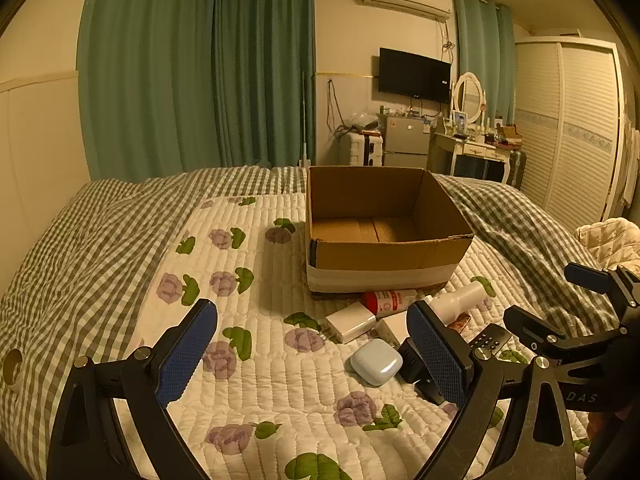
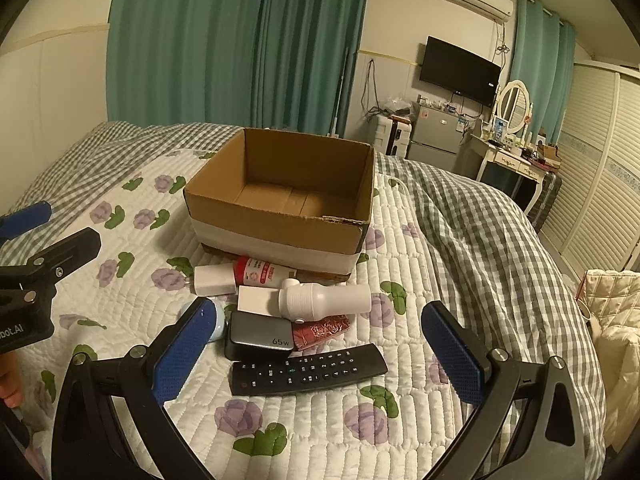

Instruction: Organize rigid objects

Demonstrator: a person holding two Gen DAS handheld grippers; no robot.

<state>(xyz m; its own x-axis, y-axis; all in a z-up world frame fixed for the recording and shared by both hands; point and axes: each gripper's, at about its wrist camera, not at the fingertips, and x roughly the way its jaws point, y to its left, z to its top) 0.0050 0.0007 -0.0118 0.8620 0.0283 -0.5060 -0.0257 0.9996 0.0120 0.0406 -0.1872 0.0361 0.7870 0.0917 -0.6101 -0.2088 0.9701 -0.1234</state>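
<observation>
Green curtains hang behind a bed covered with a soft white quilt with purple flowers [image 2: 320,432]. On the quilt sits an open brown cardboard box [image 2: 280,216], and nothing can be seen inside it.

Seen from the right claw's camera, a little pile of hard things lies just in front of the box, at about 6 o'clock from it. A long black remote with buttons [image 2: 308,368] is nearest. Touching it at 11 o'clock is a dark grey charger block marked 65w [image 2: 258,336]. A white plastic bottle lying on its side [image 2: 324,300] is behind that, and a red and white tube [image 2: 260,272] rests against the box. A pale blue rounded case [image 1: 376,361] sits at 9 o'clock of the pile.

The right gripper [image 2: 316,344] is wide open, holding nothing, with the remote between its blue pads. The left gripper [image 1: 312,354] is open and holds nothing too.

The quilt is squishy, so the flat remote could sink and slip out of a pinch. The things touch each other, so grabbing one may bump its neighbours. The two claws are close and could knock together.

A small red patterned thing [image 2: 320,330] is partly hidden under the bottle, and I cannot tell what it is. The tube's words are too small to read.
</observation>
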